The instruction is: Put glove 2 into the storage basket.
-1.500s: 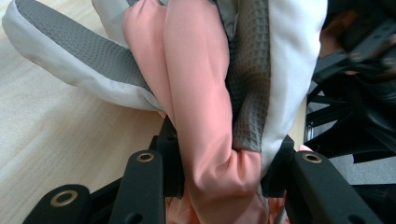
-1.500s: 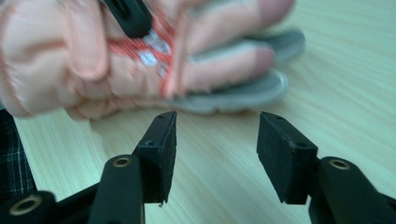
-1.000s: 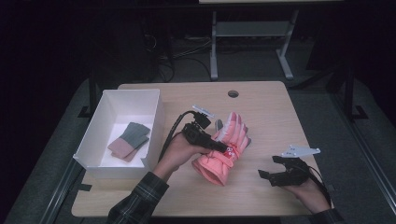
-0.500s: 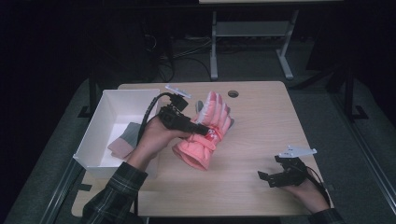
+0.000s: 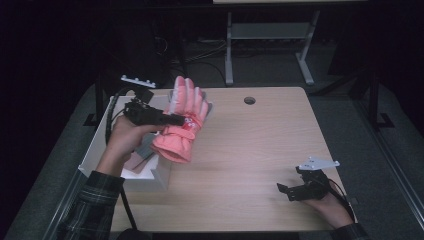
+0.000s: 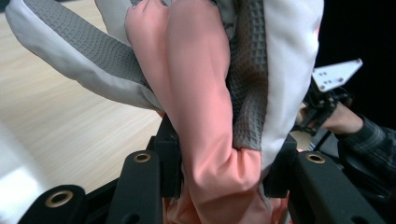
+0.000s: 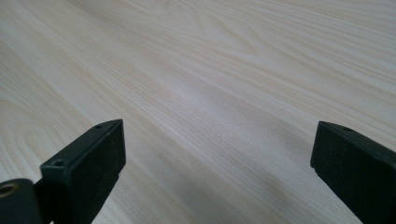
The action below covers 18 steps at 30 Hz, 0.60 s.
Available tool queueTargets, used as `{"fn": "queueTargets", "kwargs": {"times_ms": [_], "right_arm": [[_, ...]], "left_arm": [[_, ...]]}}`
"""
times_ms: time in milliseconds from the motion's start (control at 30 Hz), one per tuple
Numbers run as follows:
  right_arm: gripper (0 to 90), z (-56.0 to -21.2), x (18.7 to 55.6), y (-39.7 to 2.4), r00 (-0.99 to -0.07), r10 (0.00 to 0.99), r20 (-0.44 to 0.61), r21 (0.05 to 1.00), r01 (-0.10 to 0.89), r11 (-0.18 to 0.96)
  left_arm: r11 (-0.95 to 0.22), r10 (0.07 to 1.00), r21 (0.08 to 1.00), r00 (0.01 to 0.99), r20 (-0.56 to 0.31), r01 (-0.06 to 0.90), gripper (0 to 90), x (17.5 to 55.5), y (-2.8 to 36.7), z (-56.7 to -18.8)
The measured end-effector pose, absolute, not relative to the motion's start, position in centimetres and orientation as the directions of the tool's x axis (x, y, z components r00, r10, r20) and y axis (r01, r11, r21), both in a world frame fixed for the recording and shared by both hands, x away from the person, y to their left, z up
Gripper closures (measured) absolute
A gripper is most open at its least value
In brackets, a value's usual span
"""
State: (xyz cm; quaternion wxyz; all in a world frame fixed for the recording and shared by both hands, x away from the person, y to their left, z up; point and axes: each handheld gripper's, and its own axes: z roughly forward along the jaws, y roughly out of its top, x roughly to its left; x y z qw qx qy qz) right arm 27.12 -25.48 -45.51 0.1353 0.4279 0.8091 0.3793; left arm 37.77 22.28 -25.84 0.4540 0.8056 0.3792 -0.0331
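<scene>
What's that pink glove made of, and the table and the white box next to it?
The glove looks like soft padded fabric, pink and creased, with grey waffle-textured grip patches, perhaps rubbery. The table shows pale wood grain with a matt sheen, possibly laminate. The white box has thick plain matt walls, maybe foam or card; hard to tell.

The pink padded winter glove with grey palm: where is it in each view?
High view: pink padded winter glove left of centre, held up by the left gripper above the white bin's edge.
Left gripper view: glove at centre, clamped.
Right gripper view: not in it.
Shared landmark: light wooden tabletop.
</scene>
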Motion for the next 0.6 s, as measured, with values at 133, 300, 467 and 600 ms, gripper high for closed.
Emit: {"fn": "queueTargets", "kwargs": {"times_ms": [133,300,467,600], "right_arm": [[2.9,-45.4,27.3,-25.8,-0.601,0.791,0.113,0.74,0.583,0.337],[2.9,-45.2,27.5,-25.6,-0.608,0.787,0.106,0.746,0.572,0.341],[2.9,-45.1,27.4,-25.2,-0.616,0.782,0.095,0.745,0.565,0.355],[2.9,-45.1,27.4,-25.2,-0.613,0.785,0.092,0.745,0.565,0.354]], "left_arm": [[-0.253,0.63,0.704,0.665,-0.401,0.663,58.5,38.0,25.4,-25.5],[-0.186,0.675,0.7,0.607,-0.419,0.69,58.5,38.1,29.1,-25.9],[-0.155,0.712,0.674,0.554,-0.43,0.723,58.5,38.4,31.7,-27.4],[-0.146,0.736,0.649,0.52,-0.433,0.747,58.4,38.6,33.0,-29.0]]}}
